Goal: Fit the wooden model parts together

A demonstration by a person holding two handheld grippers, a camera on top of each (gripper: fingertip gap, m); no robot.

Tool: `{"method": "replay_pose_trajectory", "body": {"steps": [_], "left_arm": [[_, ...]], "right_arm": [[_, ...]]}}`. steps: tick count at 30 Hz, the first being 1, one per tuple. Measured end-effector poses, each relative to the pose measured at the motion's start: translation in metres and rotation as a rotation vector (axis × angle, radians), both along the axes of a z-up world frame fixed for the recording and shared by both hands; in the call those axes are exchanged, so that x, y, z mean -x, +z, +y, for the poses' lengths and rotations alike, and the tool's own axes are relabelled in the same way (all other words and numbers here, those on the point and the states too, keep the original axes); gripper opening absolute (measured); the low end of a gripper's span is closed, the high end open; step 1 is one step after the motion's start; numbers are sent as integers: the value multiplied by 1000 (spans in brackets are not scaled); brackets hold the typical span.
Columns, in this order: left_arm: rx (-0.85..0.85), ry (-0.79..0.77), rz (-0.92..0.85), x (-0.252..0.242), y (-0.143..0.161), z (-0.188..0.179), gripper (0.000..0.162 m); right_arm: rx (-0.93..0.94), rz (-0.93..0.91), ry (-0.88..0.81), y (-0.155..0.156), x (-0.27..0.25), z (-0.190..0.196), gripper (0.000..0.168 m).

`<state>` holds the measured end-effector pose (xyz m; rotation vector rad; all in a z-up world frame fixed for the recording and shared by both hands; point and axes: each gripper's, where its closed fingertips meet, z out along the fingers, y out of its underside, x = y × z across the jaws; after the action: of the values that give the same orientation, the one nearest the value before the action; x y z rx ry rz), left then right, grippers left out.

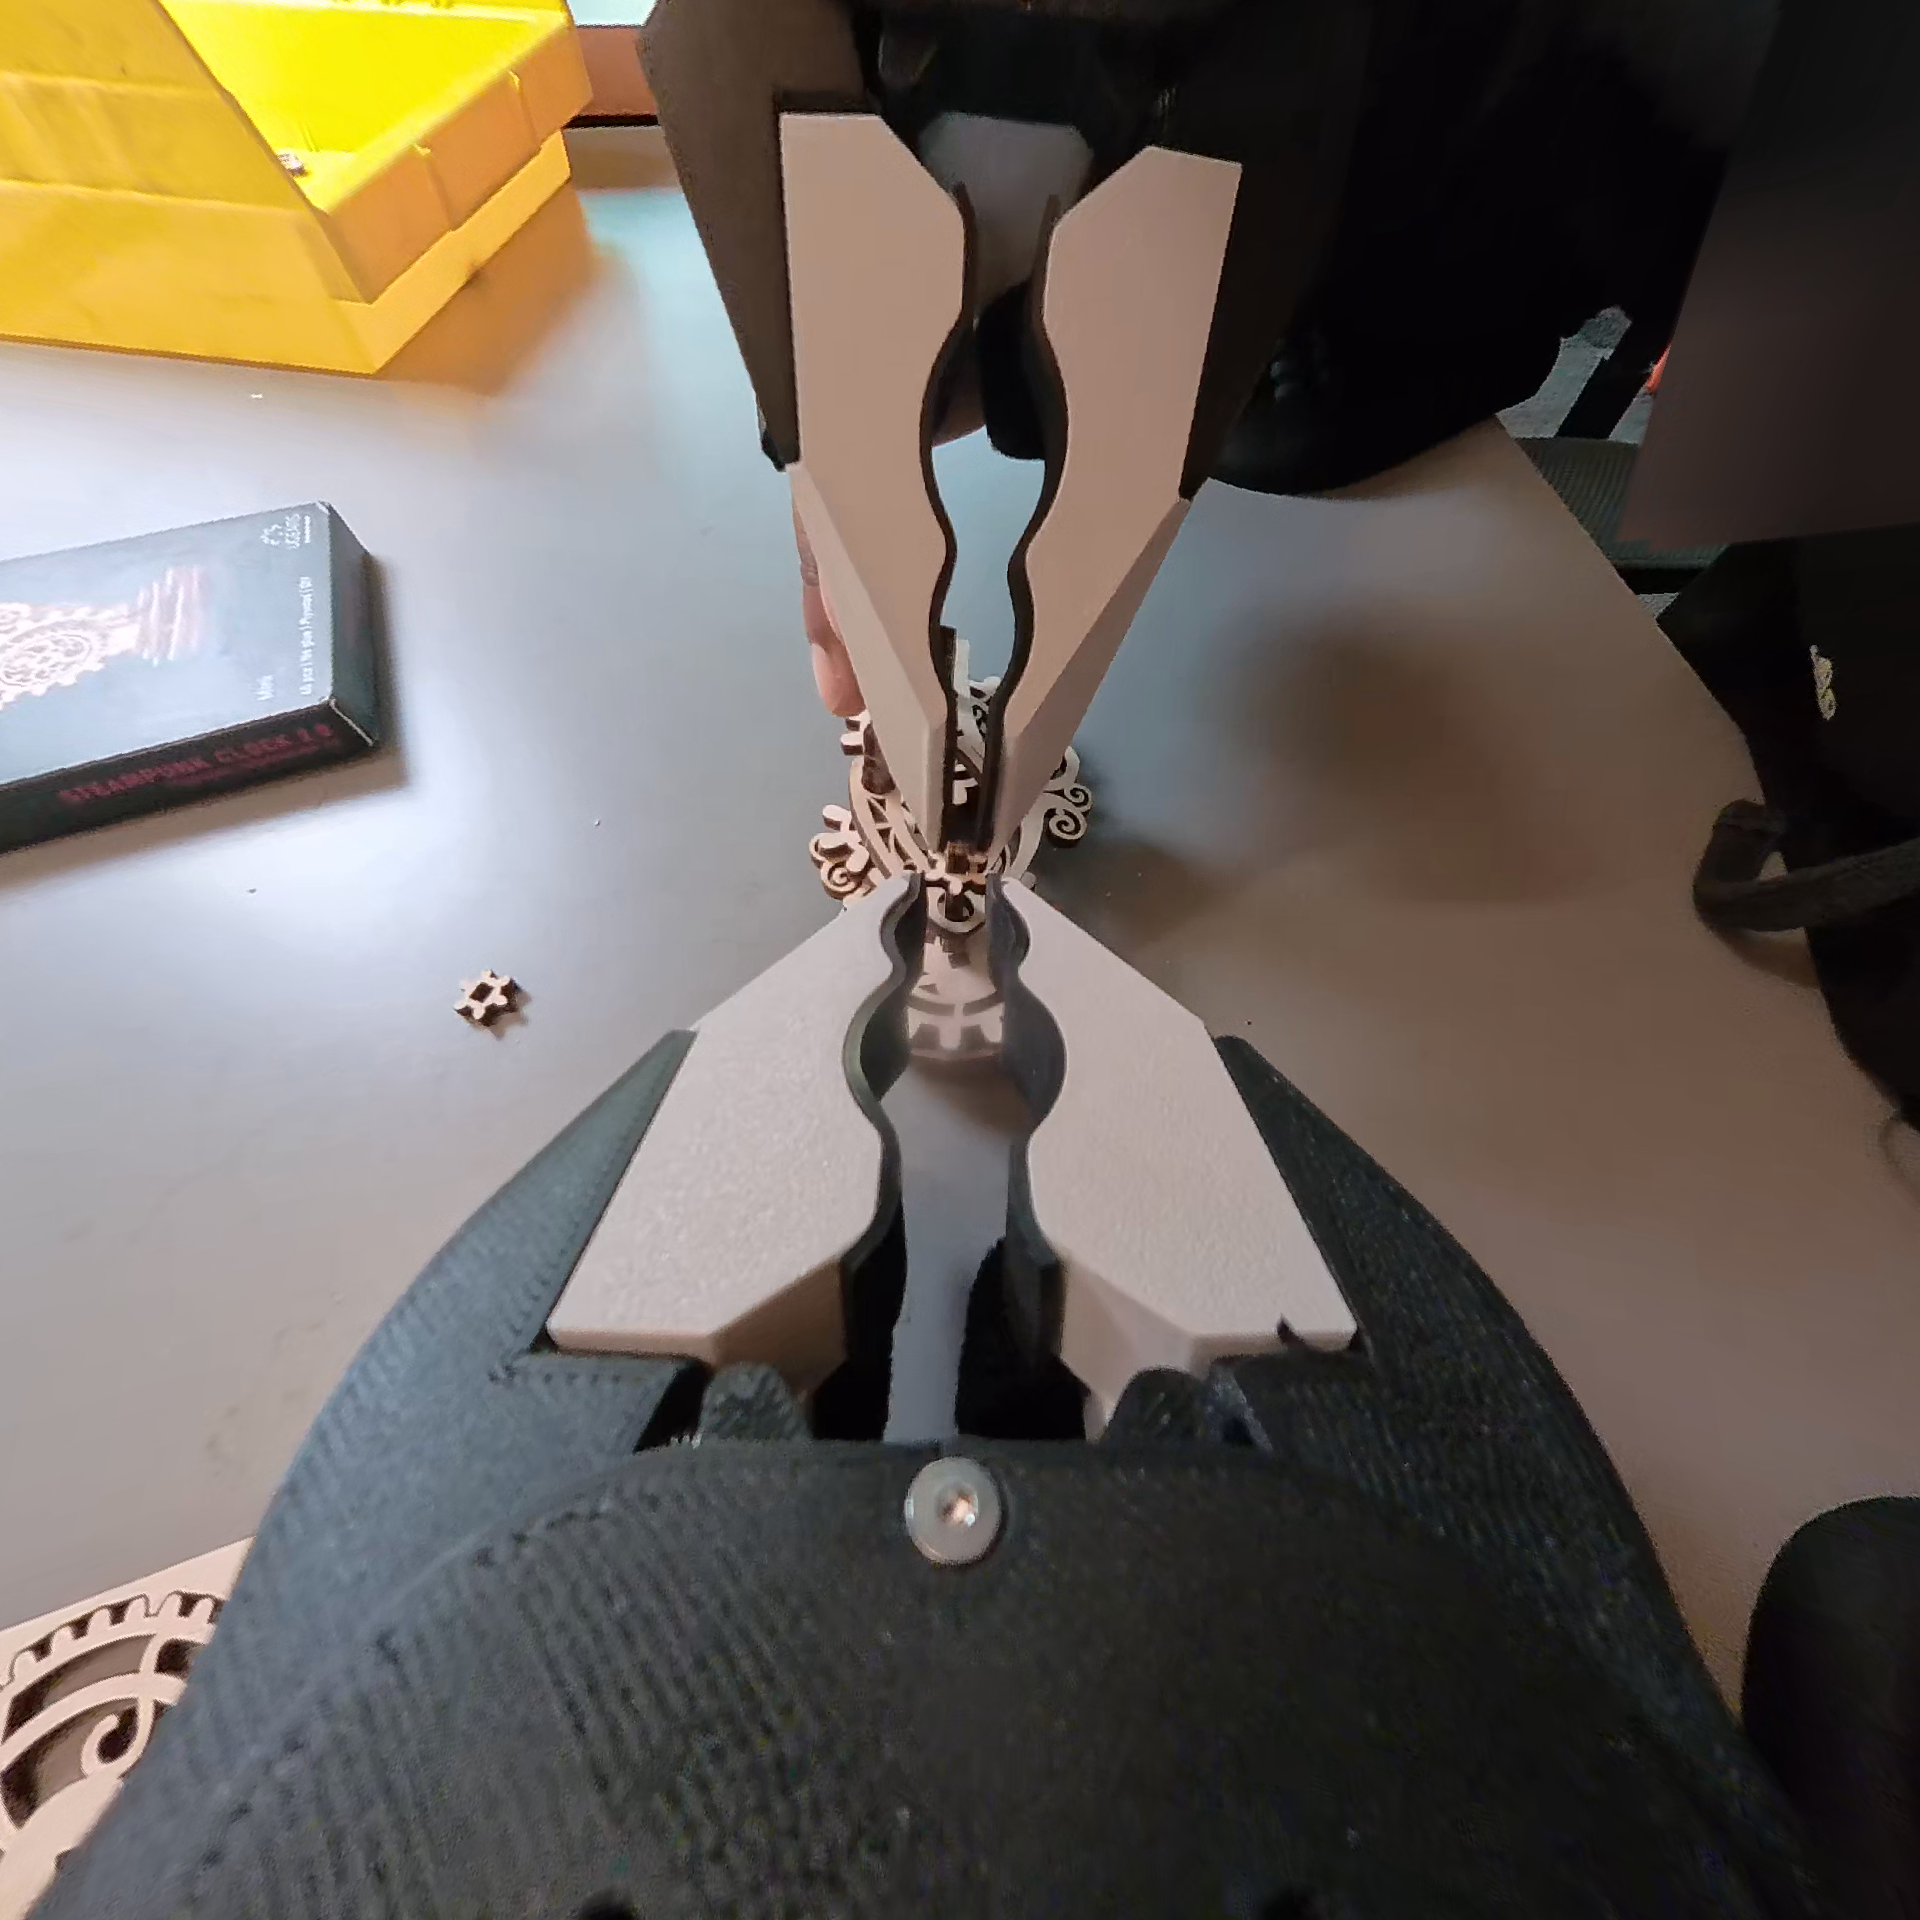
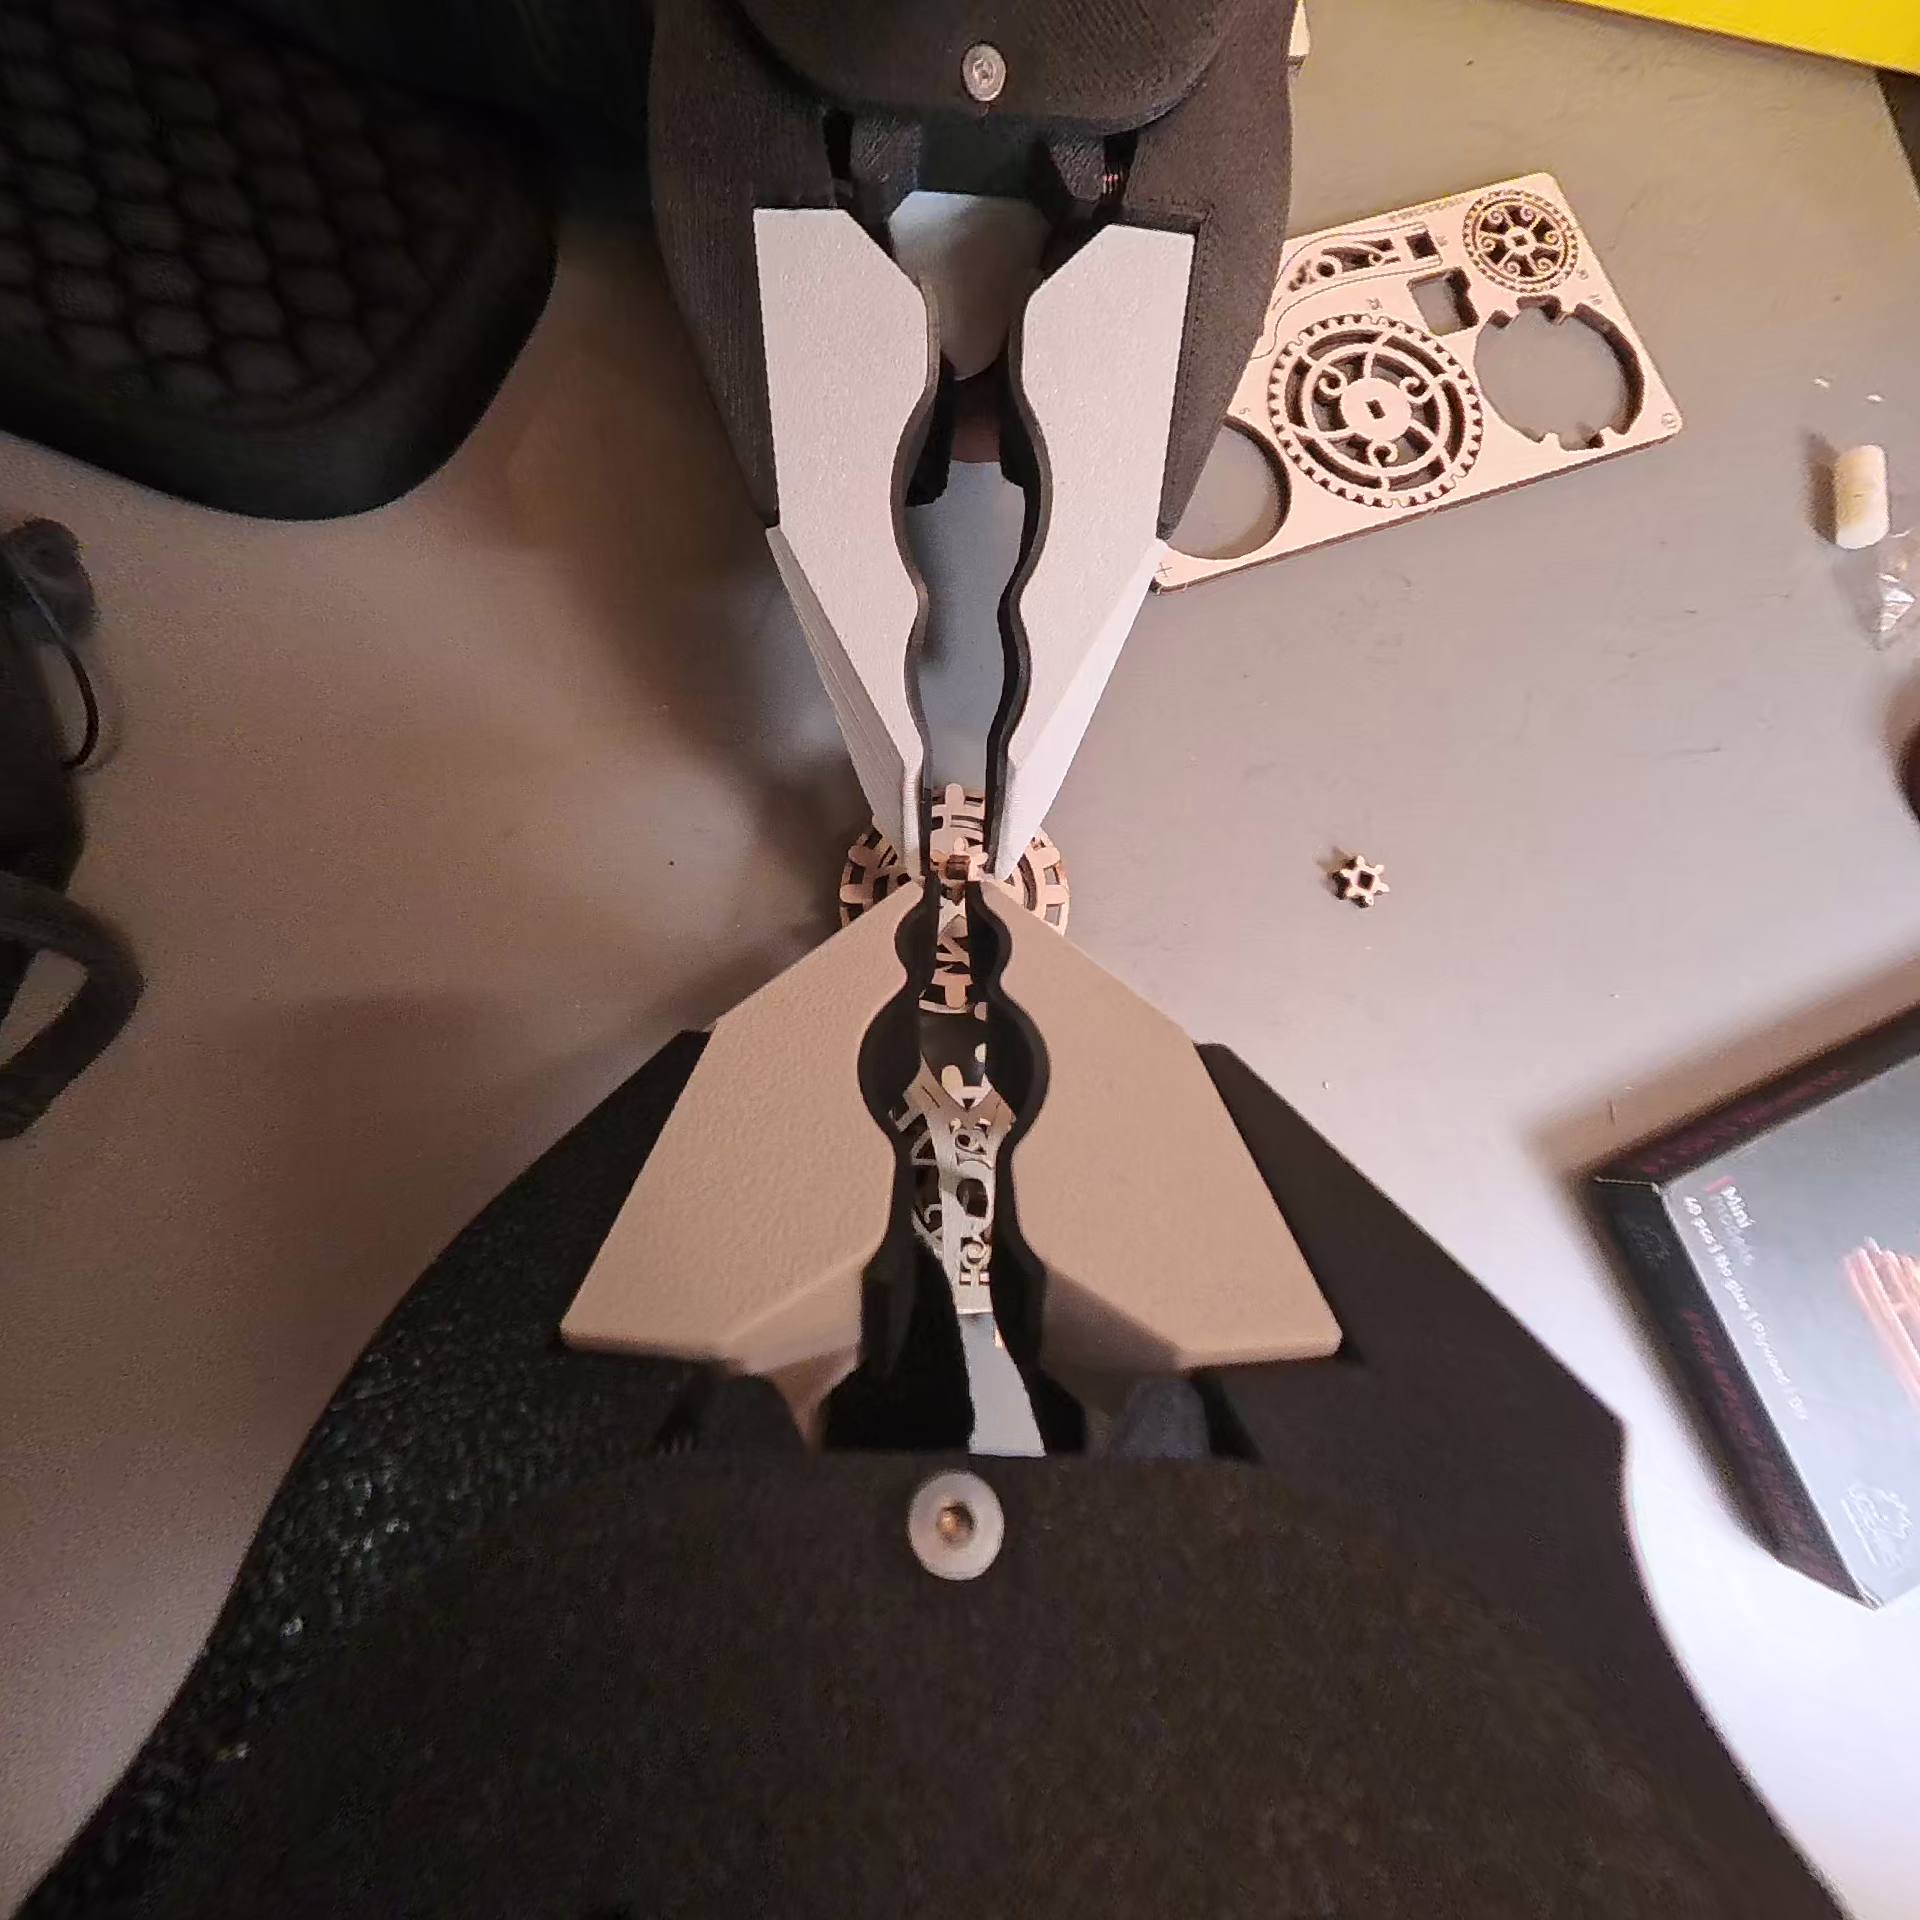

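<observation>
My left gripper (image 1: 956,896) and my right gripper (image 2: 951,899) meet tip to tip above the grey table (image 1: 312,1195). The left one is shut on a round wooden gear (image 1: 951,1013), whose rim shows beside its tips in the right wrist view (image 2: 871,873). The right gripper is shut on a flat ornate wooden part (image 2: 956,1101), whose scrolled edges show behind its tips in the left wrist view (image 1: 1065,800). A tiny wooden cog (image 1: 958,871) sits where the two parts touch. The right gripper (image 1: 961,821) comes in from the top of the left wrist view.
A loose small cog (image 1: 488,1003) lies on the table to the left. A black box (image 1: 177,665), yellow cardboard boxes (image 1: 260,177), a punched wooden parts sheet (image 2: 1455,353), a small white cylinder (image 2: 1855,494) and a black bag (image 1: 1829,779) lie around. My left and right fingertips are right by each other.
</observation>
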<state>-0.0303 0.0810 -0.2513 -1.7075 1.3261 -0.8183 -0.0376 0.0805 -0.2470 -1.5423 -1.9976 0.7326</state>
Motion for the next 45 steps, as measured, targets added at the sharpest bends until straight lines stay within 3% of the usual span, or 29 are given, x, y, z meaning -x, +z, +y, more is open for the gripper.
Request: {"method": "replay_pose_trajectory", "body": {"steps": [13,17,24,45], "left_arm": [[3,0,2,0,0,-2,9],[9,-10,-21,2,4,-4,20],[-11,7,-26,3,7,0,0],[4,3,-17,3,6,-1,0]], "right_arm": [[2,-5,12,0,-1,-1,2],[0,3,15,4,-2,0,4],[-13,3,13,1,2,0,3],[4,7,13,0,2,2,0]]}}
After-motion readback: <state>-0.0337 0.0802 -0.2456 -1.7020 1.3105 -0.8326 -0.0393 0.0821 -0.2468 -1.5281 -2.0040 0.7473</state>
